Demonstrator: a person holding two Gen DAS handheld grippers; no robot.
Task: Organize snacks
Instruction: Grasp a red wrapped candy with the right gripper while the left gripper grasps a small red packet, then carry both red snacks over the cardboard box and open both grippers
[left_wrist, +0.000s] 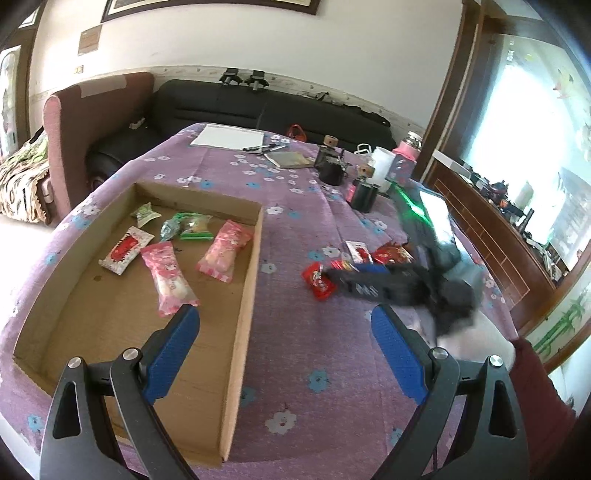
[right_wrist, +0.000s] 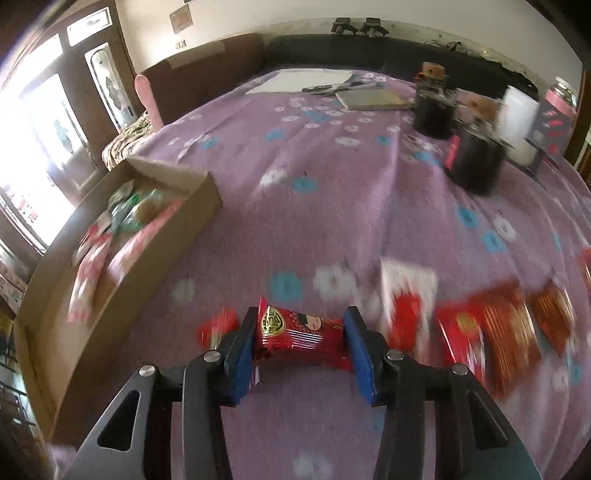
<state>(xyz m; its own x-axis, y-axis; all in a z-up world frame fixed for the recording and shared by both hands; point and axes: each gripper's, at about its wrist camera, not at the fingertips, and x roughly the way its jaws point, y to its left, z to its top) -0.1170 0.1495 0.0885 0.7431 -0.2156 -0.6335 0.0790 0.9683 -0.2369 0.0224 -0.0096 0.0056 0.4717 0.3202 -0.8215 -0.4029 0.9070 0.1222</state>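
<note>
Table cloth (right_wrist: 332, 177): matt purple fabric, fuzzy nap. Cardboard tray (left_wrist: 243, 295): plain brown, matt, raw-cut edges. Red snack wrapper (right_wrist: 299, 332): glossy crinkled film. Right hand-held gripper (right_wrist: 299, 347): matt black plastic, blue textured pads (right_wrist: 242, 365), shiny metal pins.

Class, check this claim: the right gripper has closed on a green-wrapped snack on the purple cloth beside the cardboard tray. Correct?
Not quite. The snack between the right gripper pads is red-wrapped, not green, as the right wrist view shows. The rest stands.

Black sofa (left_wrist: 258, 107) against a pale wall (left_wrist: 221, 44), bright window (left_wrist: 524, 122) beside
</note>
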